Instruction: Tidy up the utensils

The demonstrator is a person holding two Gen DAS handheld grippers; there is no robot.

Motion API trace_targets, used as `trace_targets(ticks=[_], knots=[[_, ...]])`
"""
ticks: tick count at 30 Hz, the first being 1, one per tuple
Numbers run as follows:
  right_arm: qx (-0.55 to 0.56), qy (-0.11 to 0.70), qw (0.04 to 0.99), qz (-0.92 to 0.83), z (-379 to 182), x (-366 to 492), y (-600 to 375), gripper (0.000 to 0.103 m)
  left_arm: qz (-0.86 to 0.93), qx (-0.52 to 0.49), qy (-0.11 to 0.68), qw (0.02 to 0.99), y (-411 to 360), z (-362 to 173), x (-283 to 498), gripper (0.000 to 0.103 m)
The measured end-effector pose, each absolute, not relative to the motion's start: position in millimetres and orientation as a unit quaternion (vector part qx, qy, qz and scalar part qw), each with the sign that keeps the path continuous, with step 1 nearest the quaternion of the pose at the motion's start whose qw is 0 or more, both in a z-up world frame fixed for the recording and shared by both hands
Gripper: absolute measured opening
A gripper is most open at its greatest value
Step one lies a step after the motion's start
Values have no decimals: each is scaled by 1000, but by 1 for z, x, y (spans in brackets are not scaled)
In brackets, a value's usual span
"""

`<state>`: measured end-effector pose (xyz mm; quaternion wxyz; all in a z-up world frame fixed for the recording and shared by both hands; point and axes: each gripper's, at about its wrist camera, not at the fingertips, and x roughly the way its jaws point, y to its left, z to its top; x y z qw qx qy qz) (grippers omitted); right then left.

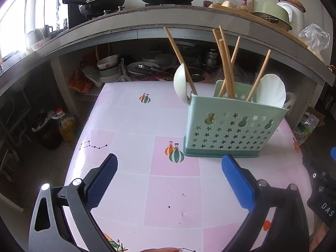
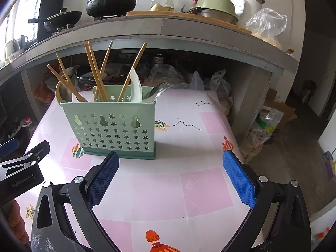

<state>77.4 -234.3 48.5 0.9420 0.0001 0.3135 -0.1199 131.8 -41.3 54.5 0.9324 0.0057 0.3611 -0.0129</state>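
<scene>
Both your tongs, left (image 1: 169,176) and right (image 2: 171,173), hang released and empty above the desk (image 1: 130,121). Chopsticks (image 2: 96,73) and spoons (image 1: 271,90) already stand in the green holder (image 2: 113,126); nothing loose shows, so sorting looks finished—check before withdrawing.

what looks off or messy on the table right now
Little. The green holder stands upright on the table, utensils inside. Only the chopsticks splay at different angles, one pair leaning far out by the spoon. No spills.
</scene>
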Motion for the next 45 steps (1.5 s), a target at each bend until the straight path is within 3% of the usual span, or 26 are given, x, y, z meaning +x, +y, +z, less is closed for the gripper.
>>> trace_targets(ticks=[45], knots=[[4, 310, 940, -140, 54, 62, -251, 95, 32, 23, 340, 940, -35, 63, 119, 97]])
